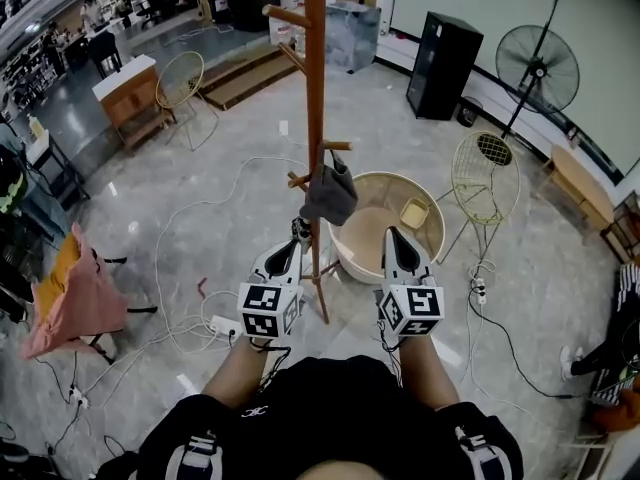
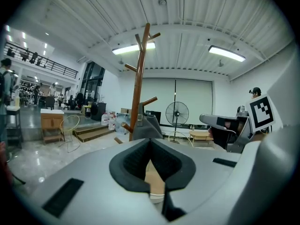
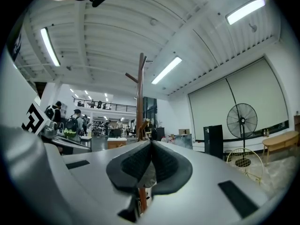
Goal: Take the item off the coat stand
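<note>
The approach is judged in hand: the closed, empty left tool [image 1: 299, 232] and right tool [image 1: 391, 234] are held near the dark grey fabric item [image 1: 331, 194] on the brown wooden coat stand [image 1: 315, 78], so opening is needed next.

left gripper [image 1: 297, 236]: jaws together, empty | right gripper [image 1: 393, 238]: jaws together, empty | held side by side

Grey marble floor [image 1: 200, 208], white cables [image 1: 160, 238] looping across it, white power strip [image 1: 224, 325] lower left. Round beige tub [image 1: 365, 236] with a small yellow box [image 1: 413, 213] inside. Pale wire chair [image 1: 485, 176] just right of the tub; pedestal fan [image 1: 538, 68] and black cabinet [image 1: 443, 64] behind. Second wire chair [image 1: 181, 78] beside a white-topped wooden cabinet [image 1: 127, 96], upper left. Pink cloth [image 1: 68, 298] draped far left.
</note>
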A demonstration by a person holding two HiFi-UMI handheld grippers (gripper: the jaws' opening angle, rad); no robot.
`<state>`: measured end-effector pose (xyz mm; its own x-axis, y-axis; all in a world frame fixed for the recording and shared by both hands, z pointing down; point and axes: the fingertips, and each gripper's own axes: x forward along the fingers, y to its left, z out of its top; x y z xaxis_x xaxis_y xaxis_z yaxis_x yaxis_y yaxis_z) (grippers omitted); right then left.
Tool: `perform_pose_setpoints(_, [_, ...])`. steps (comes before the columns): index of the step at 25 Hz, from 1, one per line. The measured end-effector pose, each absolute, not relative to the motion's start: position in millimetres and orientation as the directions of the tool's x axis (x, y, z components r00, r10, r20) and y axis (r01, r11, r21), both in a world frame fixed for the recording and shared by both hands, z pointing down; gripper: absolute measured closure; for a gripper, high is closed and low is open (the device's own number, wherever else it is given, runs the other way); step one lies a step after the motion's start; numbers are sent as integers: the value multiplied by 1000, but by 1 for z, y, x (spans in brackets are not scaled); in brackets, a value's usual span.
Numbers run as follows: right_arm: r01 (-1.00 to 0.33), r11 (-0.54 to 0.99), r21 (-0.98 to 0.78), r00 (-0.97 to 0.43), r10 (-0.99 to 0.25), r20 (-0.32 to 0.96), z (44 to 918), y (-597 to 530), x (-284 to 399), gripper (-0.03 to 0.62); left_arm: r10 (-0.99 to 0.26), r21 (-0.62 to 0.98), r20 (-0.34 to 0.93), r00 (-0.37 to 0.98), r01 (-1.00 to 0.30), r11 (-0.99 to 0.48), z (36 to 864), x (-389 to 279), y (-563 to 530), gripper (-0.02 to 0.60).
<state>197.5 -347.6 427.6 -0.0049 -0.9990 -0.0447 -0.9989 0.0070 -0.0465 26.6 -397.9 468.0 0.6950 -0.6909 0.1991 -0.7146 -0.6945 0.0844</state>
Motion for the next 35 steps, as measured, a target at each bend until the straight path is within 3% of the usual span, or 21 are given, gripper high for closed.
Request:
perform_pose_setpoints(8, [-989,130,-66,-128,-991,-47,428,-399,203,577,-737,90,220,639,-766,-637,472,34,-436,569])
perform_pose_setpoints(11, [-969,223,-103,-218,-974,-58,429,-416,202,439,-755,87,219,618,-783,-615,472,39,-442,569])
perform_pose_setpoints(15, [-955,285,-86,-283,-958,-34,434,-439,200,308,-780,79,235,580,-812,-579,475,41,-449,569])
perform_pose_setpoints(19, [-942,333,-31,-334,-942,22,451,-465,193,239,-806,70,249,537,-840,-538,479,37,-457,569])
perform_pose_setpoints(35, [-899,432,-77,-438,-871,222,541,-558,191,204,-899,51,264,349,-936,-348,482,10,-478,569])
